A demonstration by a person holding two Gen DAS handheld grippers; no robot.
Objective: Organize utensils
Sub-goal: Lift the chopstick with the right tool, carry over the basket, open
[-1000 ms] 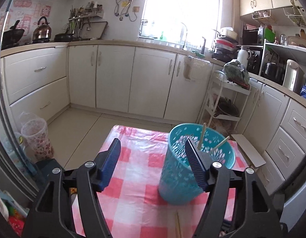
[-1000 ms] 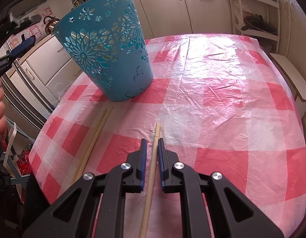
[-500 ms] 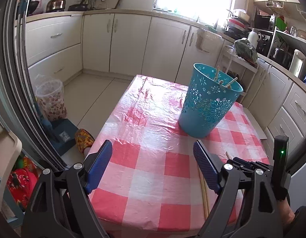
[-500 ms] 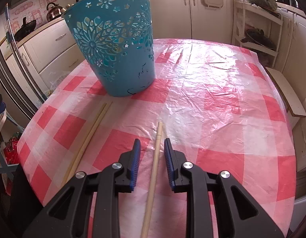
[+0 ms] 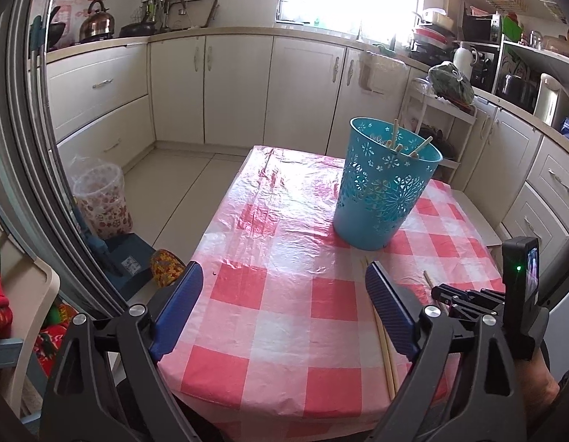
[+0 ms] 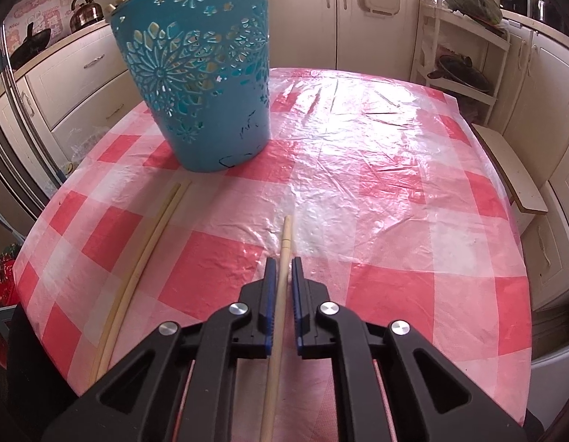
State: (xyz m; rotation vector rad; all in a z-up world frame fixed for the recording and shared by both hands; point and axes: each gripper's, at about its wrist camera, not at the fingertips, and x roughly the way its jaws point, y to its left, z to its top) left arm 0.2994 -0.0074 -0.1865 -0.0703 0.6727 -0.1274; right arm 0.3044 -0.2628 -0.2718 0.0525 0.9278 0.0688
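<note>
— Since the earlier frame our right tongs (image 6: 281,269) have narrowed around the single chopstick (image 6: 284,243) at lower centre; our left tongs (image 5: 280,294) have pulled back and now sit wide apart over the near edge of the bench (image 5: 284,316).

— Are we pinching it yet?

— Nearly: the pads flank it with a sliver of gap on each side. It's light, stiff and thin, likely to roll, so we'd grip mid-shaft. Two more chopsticks (image 6: 144,254) lie at left, and the teal basket (image 6: 207,73) in the upper left holds others.
</note>
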